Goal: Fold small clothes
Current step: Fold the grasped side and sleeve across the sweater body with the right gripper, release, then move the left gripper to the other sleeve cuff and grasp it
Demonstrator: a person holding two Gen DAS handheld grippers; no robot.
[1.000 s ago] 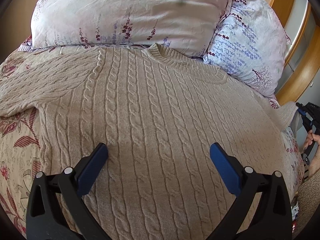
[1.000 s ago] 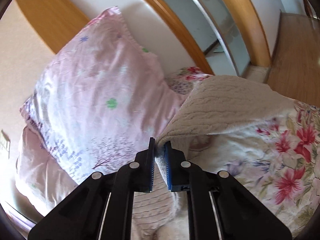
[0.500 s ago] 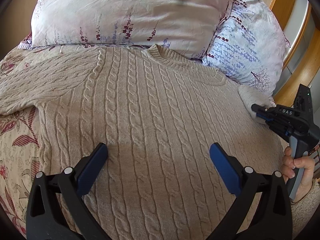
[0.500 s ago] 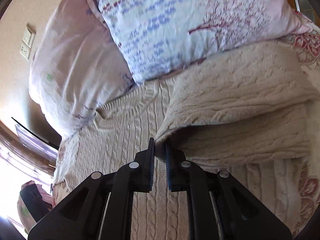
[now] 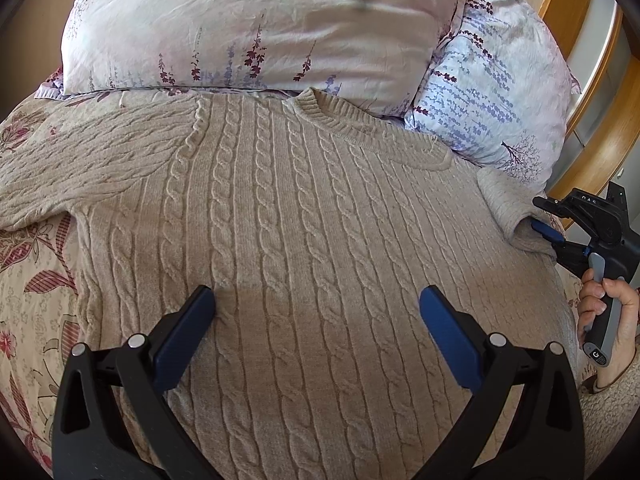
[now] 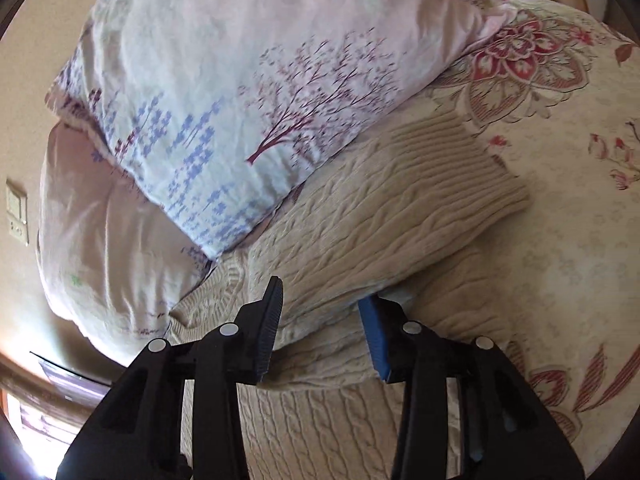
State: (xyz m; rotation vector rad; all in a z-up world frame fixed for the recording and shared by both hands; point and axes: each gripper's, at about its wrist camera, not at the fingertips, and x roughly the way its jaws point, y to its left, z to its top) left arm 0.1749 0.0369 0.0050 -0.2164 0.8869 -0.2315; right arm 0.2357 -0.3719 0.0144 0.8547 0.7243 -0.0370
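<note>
Bedding carries everything we work on: a bed (image 5: 28, 300) under a cream cover printed with red flowers, with two pillows (image 5: 256, 28) at its head edge, one pale pink with sprigs, the other white with lilac and a small tree.

Next in size is the sweater (image 5: 304, 248), a beige cable knit spread flat on its back across the bed, ribbed collar just below the pillows. Its ropes of cable run straight from collar to hem, so we judge the body smoothed and ready for folding. One sleeve lies out towards the left edge of the bed. The other sleeve (image 6: 400, 208) sits near the right edge, doubled in over the body, its ribbed cuff lying flat on the cover beside the white pillow.

Our left gripper (image 5: 316, 320) hovers low over the sweater's lower middle, its blue-padded jaws wide apart and gripping nothing; we judge it waits there to steady the knit.

Our right gripper (image 6: 320, 320) is at the folded sleeve. Its jaws stand apart, one pad above the thick fold and one tucked beneath it, with no squeeze on the wool. We read this as the sleeve laid where we want it, the knit being heavy enough to stay put.
</note>
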